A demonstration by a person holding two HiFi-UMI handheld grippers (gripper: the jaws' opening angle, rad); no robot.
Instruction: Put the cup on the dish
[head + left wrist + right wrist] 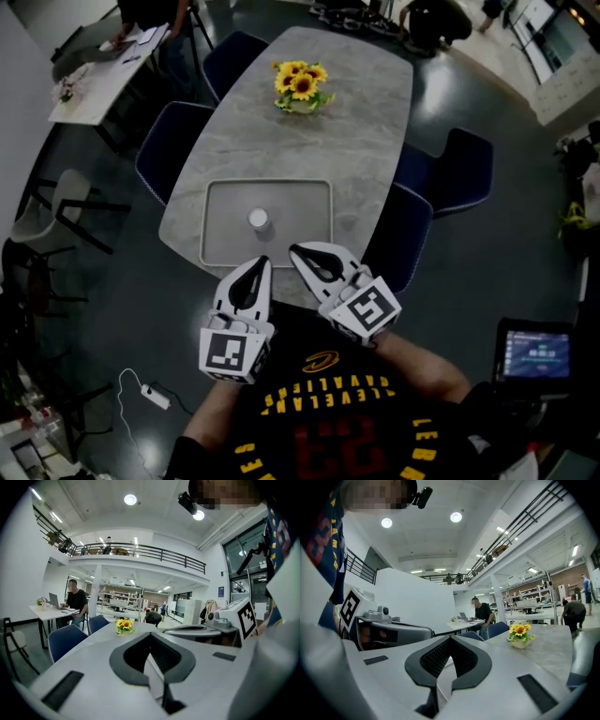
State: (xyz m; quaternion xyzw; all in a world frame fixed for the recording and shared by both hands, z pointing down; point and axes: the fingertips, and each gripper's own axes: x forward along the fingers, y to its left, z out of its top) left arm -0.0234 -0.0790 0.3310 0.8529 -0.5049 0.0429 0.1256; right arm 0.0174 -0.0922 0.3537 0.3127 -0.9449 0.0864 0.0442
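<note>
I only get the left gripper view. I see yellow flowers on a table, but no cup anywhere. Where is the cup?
Observer: In the head view a white cup stands upright inside a rectangular grey tray, just ahead of the grippers.
Operator: Is anybody grabbing it?
Observer: No. The left gripper and right gripper both hang short of it, shut and empty.
Operator: Are my flowers next to it?
Observer: No, the sunflowers sit beyond the tray, toward the far end of the table.
</note>
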